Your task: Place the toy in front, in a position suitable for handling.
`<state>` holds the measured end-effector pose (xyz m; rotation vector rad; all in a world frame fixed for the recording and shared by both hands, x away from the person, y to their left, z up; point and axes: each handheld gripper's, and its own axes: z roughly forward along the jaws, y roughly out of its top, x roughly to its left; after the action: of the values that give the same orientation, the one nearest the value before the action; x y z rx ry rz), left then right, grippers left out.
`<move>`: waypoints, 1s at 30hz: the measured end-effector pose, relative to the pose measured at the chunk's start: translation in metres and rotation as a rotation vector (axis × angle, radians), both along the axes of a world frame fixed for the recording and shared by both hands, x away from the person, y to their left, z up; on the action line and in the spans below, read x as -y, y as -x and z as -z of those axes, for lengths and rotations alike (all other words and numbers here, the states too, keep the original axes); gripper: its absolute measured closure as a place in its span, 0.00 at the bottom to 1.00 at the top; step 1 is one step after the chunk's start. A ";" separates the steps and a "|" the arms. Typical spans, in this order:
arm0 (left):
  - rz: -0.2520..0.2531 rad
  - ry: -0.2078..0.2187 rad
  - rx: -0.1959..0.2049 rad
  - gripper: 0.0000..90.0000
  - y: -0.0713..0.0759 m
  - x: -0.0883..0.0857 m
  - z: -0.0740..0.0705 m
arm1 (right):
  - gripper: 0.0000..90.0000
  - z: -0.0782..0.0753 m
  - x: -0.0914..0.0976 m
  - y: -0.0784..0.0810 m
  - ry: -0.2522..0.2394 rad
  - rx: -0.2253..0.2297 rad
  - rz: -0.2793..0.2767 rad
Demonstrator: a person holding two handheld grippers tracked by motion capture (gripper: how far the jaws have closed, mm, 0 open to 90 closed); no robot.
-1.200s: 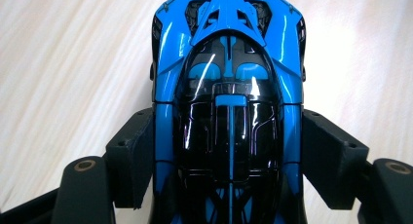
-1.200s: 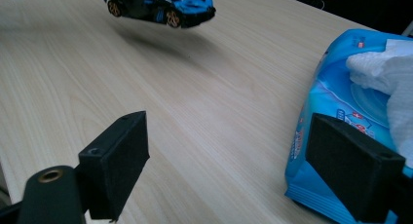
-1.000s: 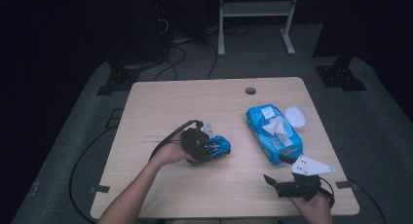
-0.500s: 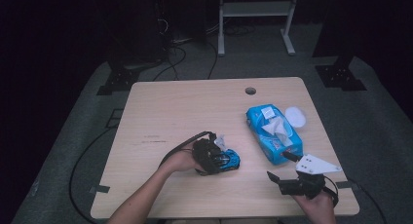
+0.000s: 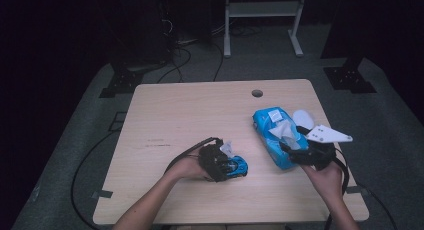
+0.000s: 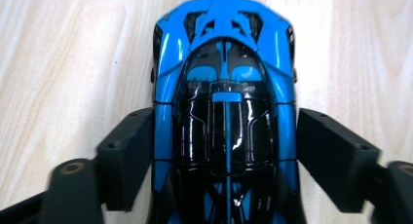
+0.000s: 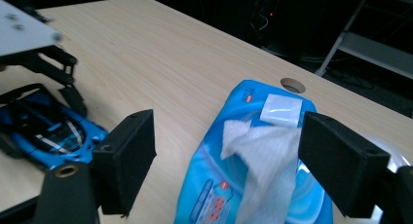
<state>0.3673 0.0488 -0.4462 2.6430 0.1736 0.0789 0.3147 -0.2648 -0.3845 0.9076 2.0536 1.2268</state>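
A blue and black toy car (image 5: 240,166) (image 6: 226,78) rests on the wooden table (image 5: 190,115). My left gripper (image 5: 226,165) (image 6: 226,121) straddles its middle; its jaws have just been opening and stand beside the car's flanks without pressing. My right gripper (image 5: 290,149) (image 7: 229,124) hovers open over a blue pack of wet wipes (image 5: 270,137) (image 7: 209,185). Its jaws have just been closing a little. A white wipe (image 7: 258,146) sticks up from the pack between them, untouched. The right gripper view also shows the car (image 7: 48,131) and the left gripper (image 7: 68,85) farther off.
A white oval object (image 5: 303,117) lies just behind the pack near the table's right edge. A round cable hole (image 5: 257,93) sits at the back of the table. Cables (image 5: 95,155) trail over the floor at the left, and a metal frame (image 5: 260,10) stands behind.
My right gripper has moved up from the table's front right edge to the wipes pack. My left gripper slid the car slightly toward the front, then stayed still.
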 end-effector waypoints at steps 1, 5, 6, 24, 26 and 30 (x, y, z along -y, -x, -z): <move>0.000 0.000 0.000 0.22 0.000 0.000 0.000 | 0.23 0.000 0.000 0.000 0.000 0.000 0.000; -0.023 0.056 0.014 0.19 0.005 -0.006 -0.006 | 0.25 -0.003 -0.006 -0.027 0.009 -0.032 0.009; -0.026 0.070 0.017 0.19 0.006 -0.009 -0.008 | 0.25 -0.003 -0.006 -0.027 0.009 -0.032 0.009; -0.153 0.229 0.111 0.13 0.028 -0.056 -0.011 | 0.48 0.037 -0.006 -0.076 0.056 -0.232 0.087; -0.161 0.237 0.110 0.12 0.029 -0.058 -0.010 | 0.51 0.037 -0.005 -0.076 0.057 -0.234 0.092; -0.168 0.242 0.115 0.12 0.032 -0.064 -0.008 | 0.64 0.038 -0.006 -0.076 0.084 -0.228 0.097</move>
<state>0.3355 0.1131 -0.4377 2.3710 0.3438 0.2498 0.3911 -0.2593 -0.4226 1.1378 2.1898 1.0171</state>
